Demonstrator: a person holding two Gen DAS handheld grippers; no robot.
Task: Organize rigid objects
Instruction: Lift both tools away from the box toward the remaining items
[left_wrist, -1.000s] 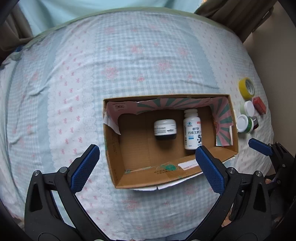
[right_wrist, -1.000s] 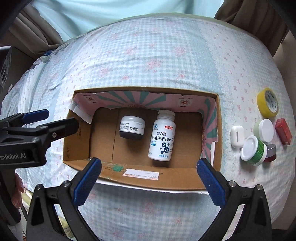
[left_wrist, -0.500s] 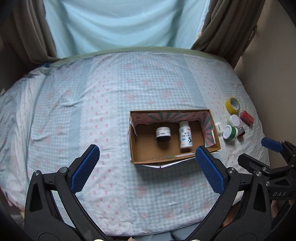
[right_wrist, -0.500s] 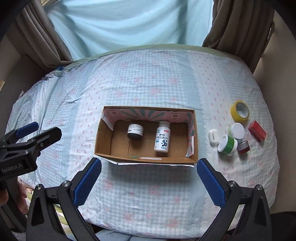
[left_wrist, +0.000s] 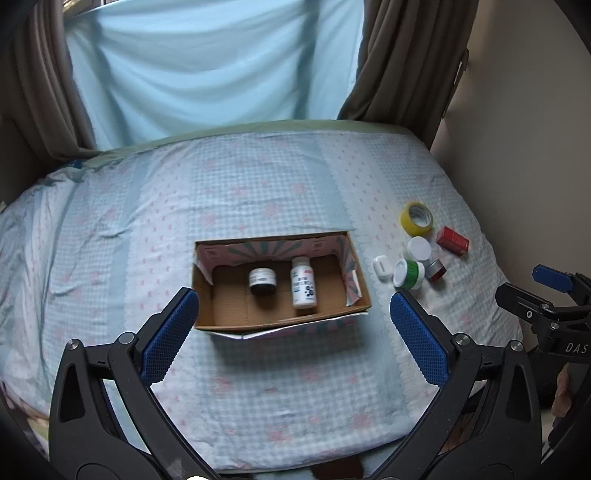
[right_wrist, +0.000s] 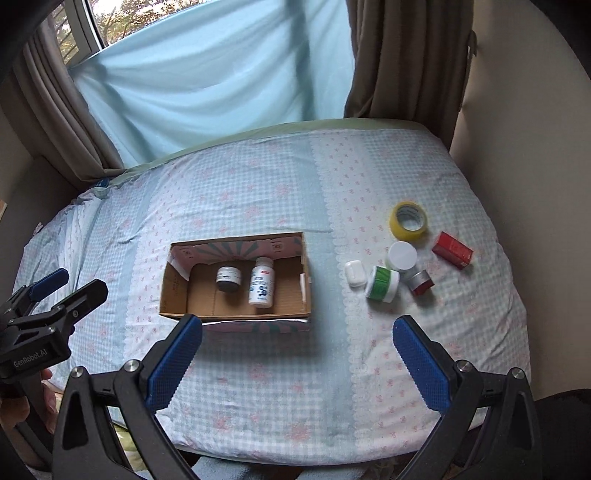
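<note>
An open cardboard box (left_wrist: 232, 301) (right_wrist: 205, 293) sits mid-bed. Inside lie a small dark jar (left_wrist: 263, 281) (right_wrist: 228, 278) and a white bottle (left_wrist: 303, 288) (right_wrist: 261, 282). Right of the box are a white earbud case (right_wrist: 355, 273), a green jar (right_wrist: 382, 284), a white-lidded jar (right_wrist: 402, 256), a small silver-red can (right_wrist: 421, 282), a red box (right_wrist: 452, 250) and a yellow tape roll (right_wrist: 408, 220). My left gripper (left_wrist: 293, 299) hangs open and empty, high in front of the box. My right gripper (right_wrist: 297, 323) is open and empty too, well back from the loose items.
The bed has a blue checked sheet (left_wrist: 258, 206) reaching a pale blue curtain (left_wrist: 207, 66) at the back. A beige wall (right_wrist: 517, 110) runs along the right side. A hand (right_wrist: 14, 406) holds the left gripper (right_wrist: 75, 286) at the bed's left.
Both grippers have pulled up and back from just above the box, so the whole bed now shows. The box and its contents have not moved.
</note>
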